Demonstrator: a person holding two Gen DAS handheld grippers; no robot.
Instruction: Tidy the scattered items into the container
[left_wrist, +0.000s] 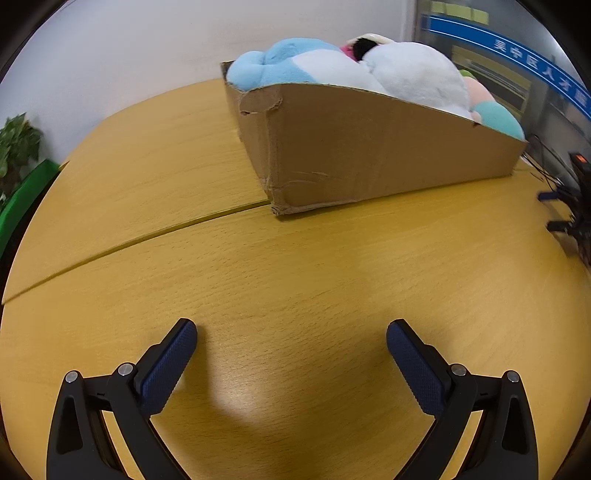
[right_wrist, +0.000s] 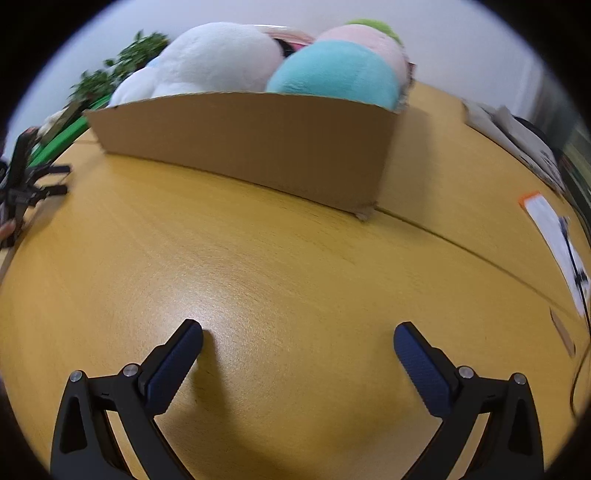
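A shallow cardboard box (left_wrist: 369, 155) stands on the yellow wooden table (left_wrist: 295, 277), heaped with plush toys: a light blue one (left_wrist: 284, 62), a white one (left_wrist: 417, 74) and a teal and pink one (left_wrist: 495, 114). My left gripper (left_wrist: 291, 332) hovers low over bare table in front of the box, open, nothing between its fingers. From the other side, the box (right_wrist: 251, 147) shows the white plush (right_wrist: 218, 59) and the teal plush (right_wrist: 336, 74) above its rim. My right gripper (right_wrist: 298, 332) is open too, over bare table.
A potted plant (left_wrist: 18, 144) and a green object (left_wrist: 22, 199) stand past the table's left edge. The other gripper shows at the far right (left_wrist: 569, 210) and at the far left (right_wrist: 22, 184). Papers (right_wrist: 554, 229) lie at the right edge. A seam (left_wrist: 147, 236) crosses the tabletop.
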